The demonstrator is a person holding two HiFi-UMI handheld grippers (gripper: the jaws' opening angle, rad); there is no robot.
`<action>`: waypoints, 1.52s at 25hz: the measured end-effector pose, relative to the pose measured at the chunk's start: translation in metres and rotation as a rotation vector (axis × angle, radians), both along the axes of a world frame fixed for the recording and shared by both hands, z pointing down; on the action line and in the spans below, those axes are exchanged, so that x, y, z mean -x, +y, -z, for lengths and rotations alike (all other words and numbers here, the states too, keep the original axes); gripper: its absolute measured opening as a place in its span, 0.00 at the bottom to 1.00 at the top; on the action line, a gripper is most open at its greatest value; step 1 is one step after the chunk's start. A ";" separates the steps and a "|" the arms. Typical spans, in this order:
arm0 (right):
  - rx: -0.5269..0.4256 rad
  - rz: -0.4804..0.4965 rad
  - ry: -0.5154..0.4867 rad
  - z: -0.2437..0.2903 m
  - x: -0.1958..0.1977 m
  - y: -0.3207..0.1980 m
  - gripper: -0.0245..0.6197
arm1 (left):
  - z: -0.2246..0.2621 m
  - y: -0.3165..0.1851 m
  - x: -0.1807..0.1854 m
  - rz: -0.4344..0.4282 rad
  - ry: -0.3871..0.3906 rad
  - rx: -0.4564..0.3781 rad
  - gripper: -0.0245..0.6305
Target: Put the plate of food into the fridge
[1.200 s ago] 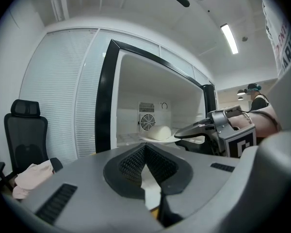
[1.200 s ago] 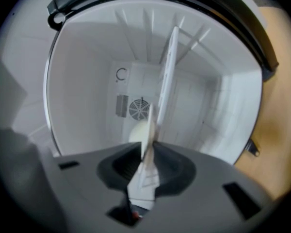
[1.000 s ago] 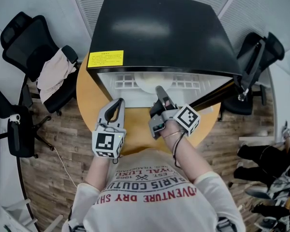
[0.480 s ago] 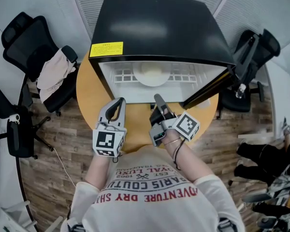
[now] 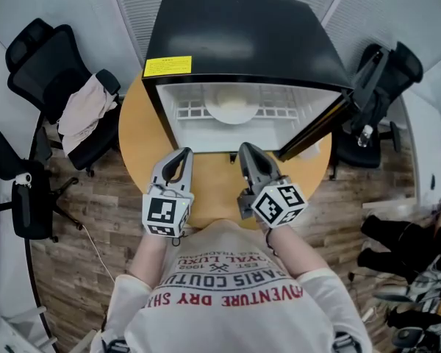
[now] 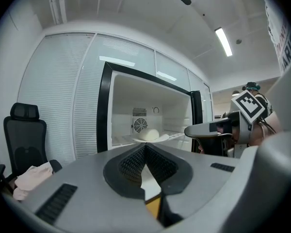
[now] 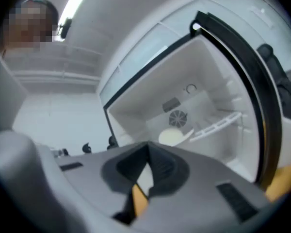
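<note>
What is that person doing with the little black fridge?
A person holds a grabbing tool in each hand in front of a small fridge on a round wooden table. The plate of food sits inside on the white shelf, and the door stands open. The left tool and right tool are both shut and empty.

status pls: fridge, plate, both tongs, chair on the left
fridge: door open
plate: on the shelf inside the fridge, food on it
left tongs: shut, empty
right tongs: shut, empty
chair: cloth draped over it
</note>
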State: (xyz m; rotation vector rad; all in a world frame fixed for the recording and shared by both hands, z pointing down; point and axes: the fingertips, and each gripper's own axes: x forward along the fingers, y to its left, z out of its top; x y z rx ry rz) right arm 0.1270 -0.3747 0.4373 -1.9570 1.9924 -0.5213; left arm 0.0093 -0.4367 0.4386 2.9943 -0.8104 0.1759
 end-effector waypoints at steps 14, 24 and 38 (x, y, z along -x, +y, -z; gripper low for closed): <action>0.015 0.022 0.455 0.014 0.027 0.011 0.08 | 0.002 0.009 0.007 -0.013 0.001 -0.016 0.09; 0.015 0.009 0.450 0.013 0.023 0.013 0.08 | 0.015 0.016 0.003 -0.028 0.011 -0.054 0.09; 0.029 -0.030 0.464 0.016 0.013 0.008 0.08 | 0.016 0.015 -0.002 -0.021 0.011 -0.054 0.09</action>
